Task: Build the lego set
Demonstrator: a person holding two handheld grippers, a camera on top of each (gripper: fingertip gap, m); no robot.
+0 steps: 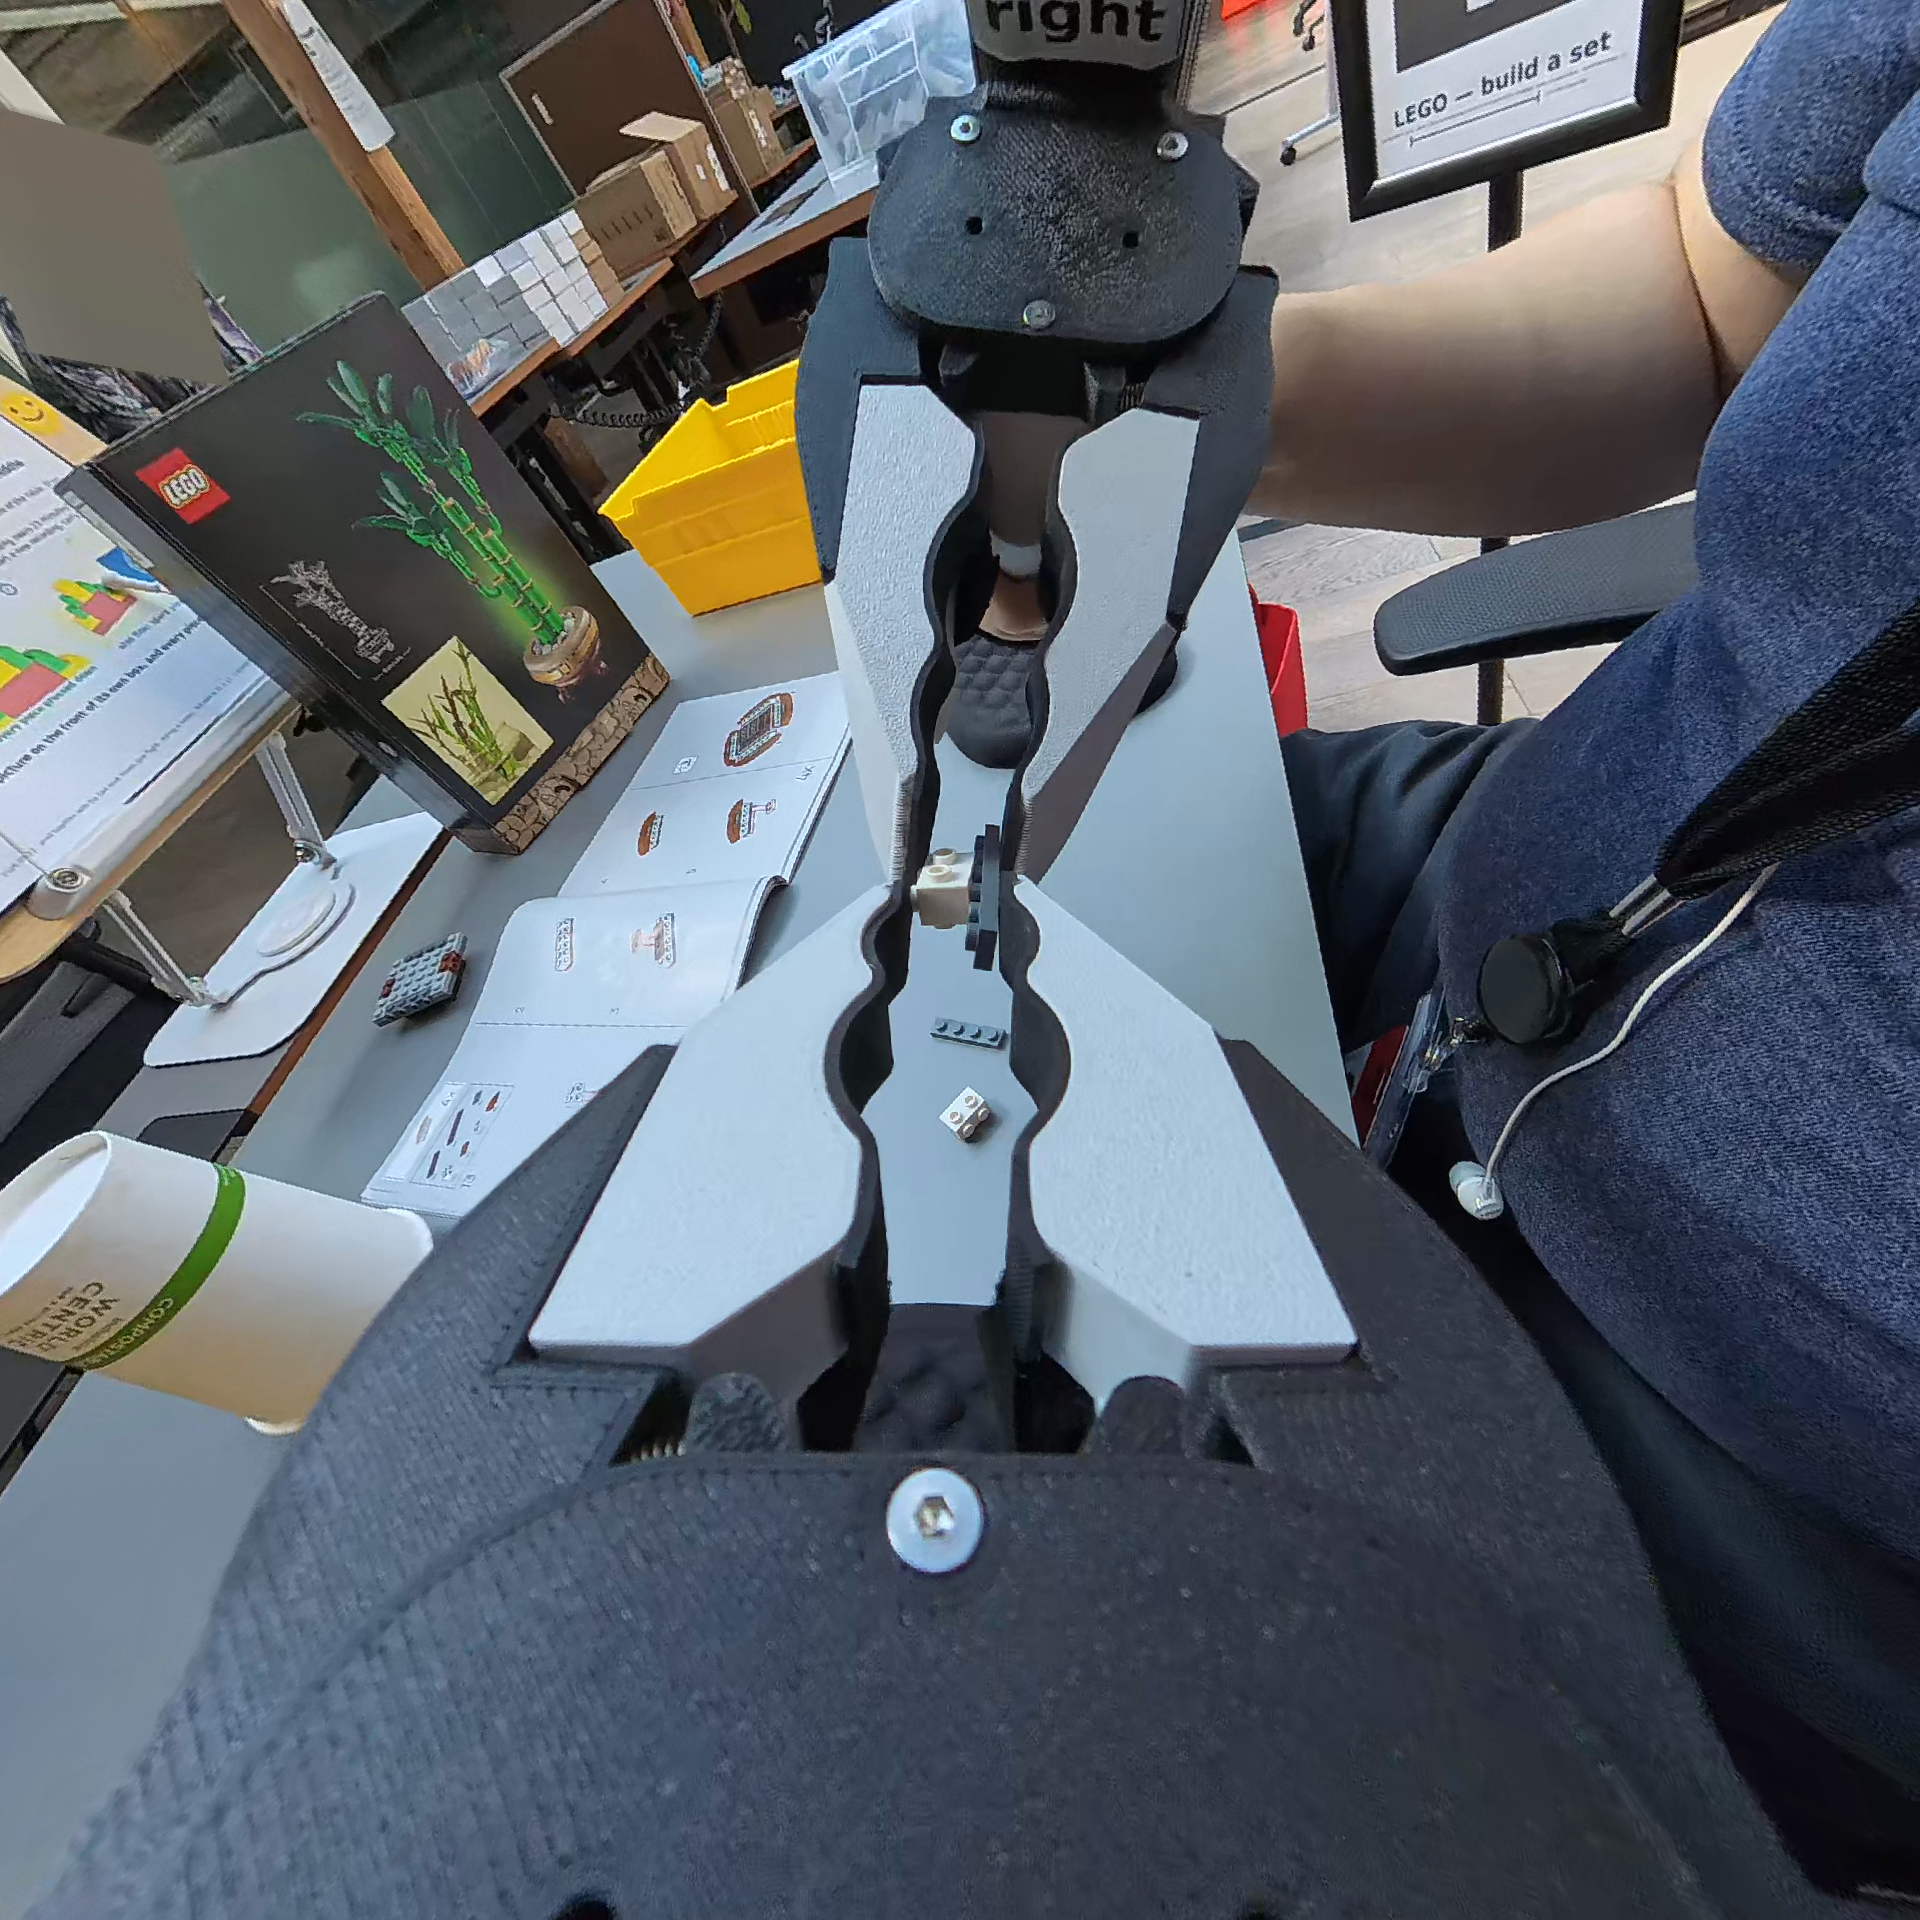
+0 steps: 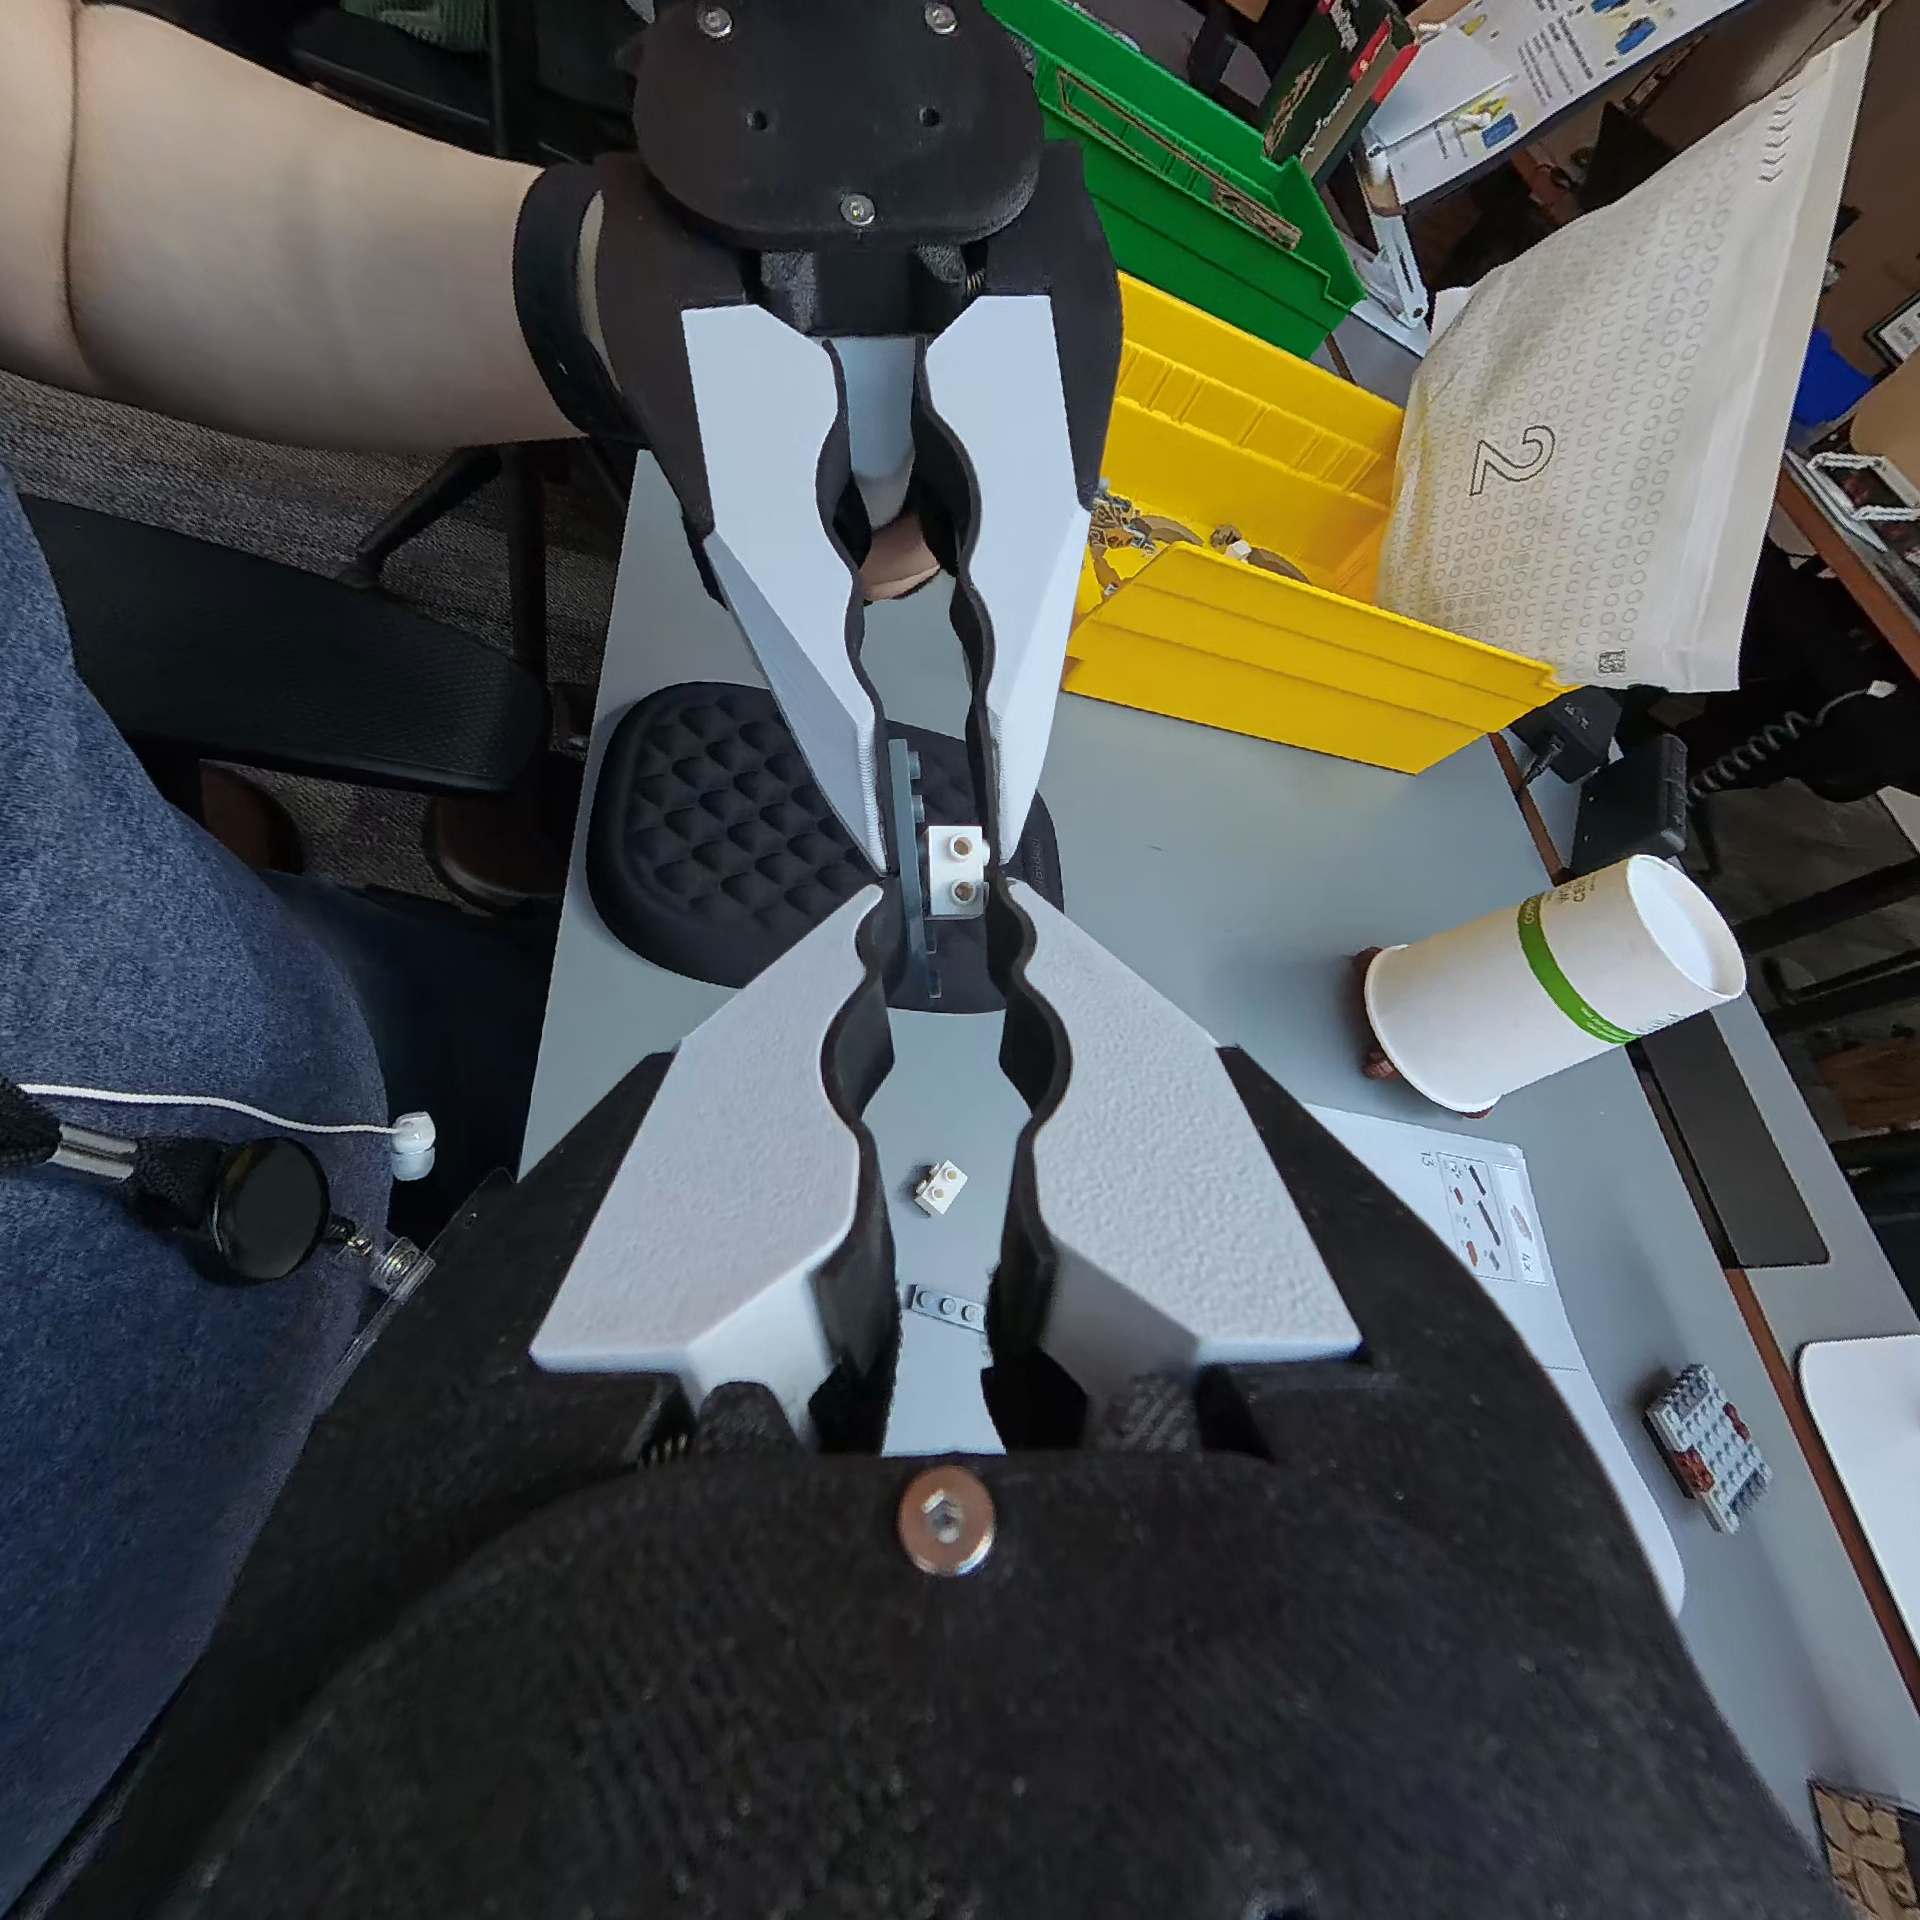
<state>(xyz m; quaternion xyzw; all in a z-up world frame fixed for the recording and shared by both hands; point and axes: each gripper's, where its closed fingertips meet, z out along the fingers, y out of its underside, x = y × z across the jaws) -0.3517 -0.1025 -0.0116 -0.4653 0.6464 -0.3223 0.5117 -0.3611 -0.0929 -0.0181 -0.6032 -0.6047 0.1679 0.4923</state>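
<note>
Counter [image 1: 1164, 935]: work is held in the air above its near edge, beside the person's lap.

Box [image 1: 416, 582], back-left edge: red brand logo and a plant picture. Framed sign [image 1: 1496, 94], paper bag [image 2: 1621, 416] and green-banded cup [image 1: 208, 1278] carry legible print, which is not reproduced here.

Left tongs [image 1: 958, 899] and right tongs [image 2: 948, 899] meet tip to tip. Both are closed across one dark plate [image 1: 987, 904] with a tan brick [image 1: 940, 883] on its face.

Risk: the plate stands on edge, so an uneven squeeze could twist it free and drop it past the counter edge. A loose brick [image 1: 966, 1114] and a dark strip [image 1: 971, 1034] lie below.
</note>
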